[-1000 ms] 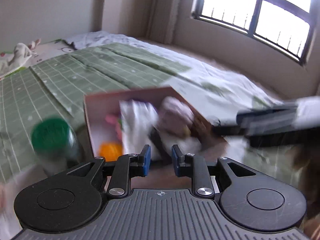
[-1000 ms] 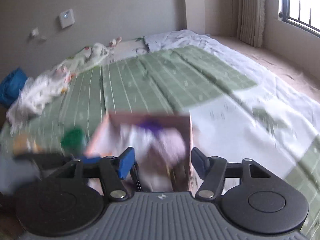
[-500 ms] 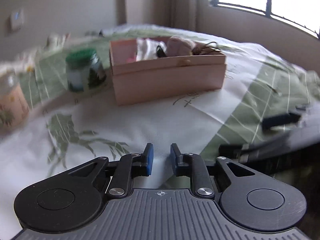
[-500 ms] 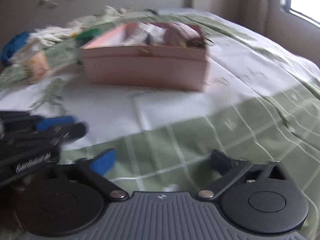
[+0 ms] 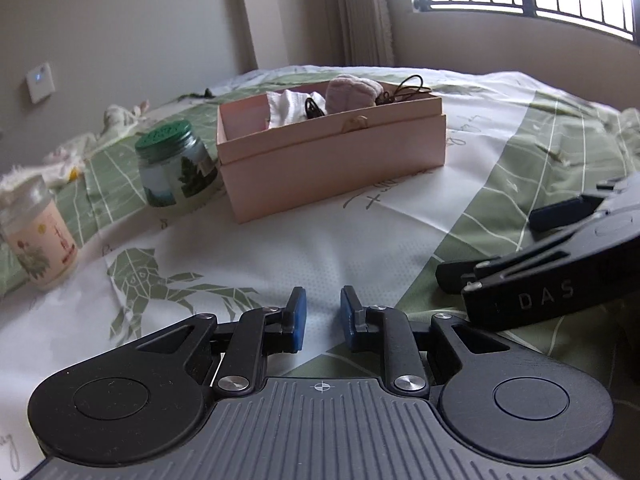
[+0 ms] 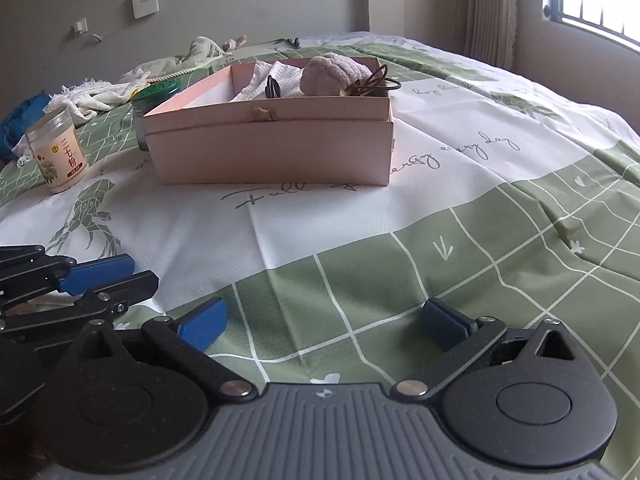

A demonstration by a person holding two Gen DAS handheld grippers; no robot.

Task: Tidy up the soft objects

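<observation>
A pink cardboard box [image 5: 332, 160] [image 6: 272, 152] stands on the bed ahead of both grippers. In it lie a mauve plush toy [image 5: 352, 90] [image 6: 332, 72], a white cloth [image 5: 288, 106] [image 6: 272, 78], a black clip [image 6: 273, 87] and dark cords [image 6: 376, 80]. My left gripper [image 5: 320, 300] [image 6: 132, 272] hovers low over the bedspread, well short of the box. Its pads stand a narrow gap apart with nothing between them. My right gripper [image 6: 324, 312] [image 5: 490, 246] sits beside it on the right, jaws wide open and empty.
A green-lidded glass jar [image 5: 176, 168] [image 6: 158, 90] stands just left of the box, and a cream labelled jar [image 5: 38, 236] [image 6: 60, 148] further left. Crumpled pale cloths [image 6: 100, 96] and a blue fabric [image 6: 20, 120] lie at the far left. The green-and-white bedspread [image 6: 440, 240] stretches right.
Both grippers came down from above the box to low over the bed in front of it. The right jaws spread wide. The left gap narrowed slightly.
</observation>
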